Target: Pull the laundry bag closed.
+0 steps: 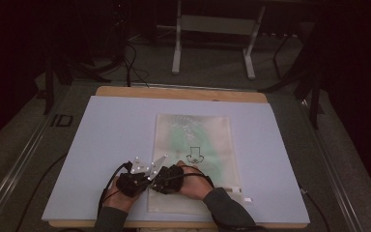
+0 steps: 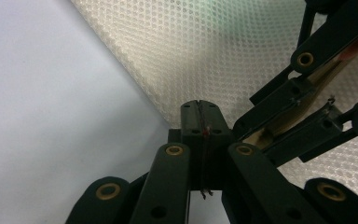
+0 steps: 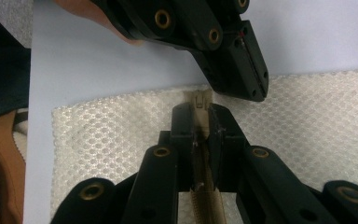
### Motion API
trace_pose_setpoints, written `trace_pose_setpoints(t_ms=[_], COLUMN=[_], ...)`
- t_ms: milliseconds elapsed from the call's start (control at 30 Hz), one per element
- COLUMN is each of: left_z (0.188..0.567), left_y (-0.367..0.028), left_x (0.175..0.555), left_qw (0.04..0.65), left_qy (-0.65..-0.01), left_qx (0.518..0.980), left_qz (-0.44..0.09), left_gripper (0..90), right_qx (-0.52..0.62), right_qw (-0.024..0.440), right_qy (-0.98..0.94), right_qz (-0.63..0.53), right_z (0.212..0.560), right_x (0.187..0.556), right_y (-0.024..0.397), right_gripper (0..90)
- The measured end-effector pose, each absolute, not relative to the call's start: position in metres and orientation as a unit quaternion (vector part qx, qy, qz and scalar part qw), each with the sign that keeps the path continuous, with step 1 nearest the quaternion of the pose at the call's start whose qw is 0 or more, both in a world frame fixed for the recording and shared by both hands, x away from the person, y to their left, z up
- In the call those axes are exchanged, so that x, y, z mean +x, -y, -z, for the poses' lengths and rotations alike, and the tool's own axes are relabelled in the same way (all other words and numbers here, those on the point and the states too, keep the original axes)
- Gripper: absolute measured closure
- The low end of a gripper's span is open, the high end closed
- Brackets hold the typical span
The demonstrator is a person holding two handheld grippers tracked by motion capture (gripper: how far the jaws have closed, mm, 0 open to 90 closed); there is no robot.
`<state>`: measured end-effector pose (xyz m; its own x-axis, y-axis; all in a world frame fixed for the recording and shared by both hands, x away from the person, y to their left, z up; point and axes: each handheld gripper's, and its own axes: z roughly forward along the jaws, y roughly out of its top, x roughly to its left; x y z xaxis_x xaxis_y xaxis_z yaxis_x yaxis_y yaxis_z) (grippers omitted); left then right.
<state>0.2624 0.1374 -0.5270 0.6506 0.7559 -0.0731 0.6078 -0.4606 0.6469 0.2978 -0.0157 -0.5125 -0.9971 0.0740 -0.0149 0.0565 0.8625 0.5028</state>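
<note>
A pale mat (image 1: 116, 140) covers a wooden table (image 1: 181, 93) in a dark room — grey floor, cables, a white stand (image 1: 212, 34) beyond. A cream mesh bag (image 1: 193, 145) lies on the mat, long axis running away from the person, with a small black line drawing (no readable writing) near its middle. Both grippers meet at its near left edge. The left gripper (image 2: 199, 109) has its jaws pressed together at the mesh edge — whether it pinches fabric I cannot tell. The right gripper (image 3: 200, 116) is clamped on the zipper (image 3: 200, 100)
</note>
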Motion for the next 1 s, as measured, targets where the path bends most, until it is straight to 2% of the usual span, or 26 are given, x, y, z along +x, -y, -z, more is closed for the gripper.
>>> trace_pose_setpoints(t_ms=[1000], left_z=[0.527], left_y=[-0.140], left_x=[0.263], left_qw=[0.342], left_qy=[-0.412], left_qx=[0.839], left_qz=[-0.103], left_gripper=[89.3], right_qx=[0.027], right_qw=[0.027], right_qy=[-0.971], right_qz=[-0.234], right_z=[0.511], right_x=[0.293], right_y=[0.036], right_gripper=[82.2])
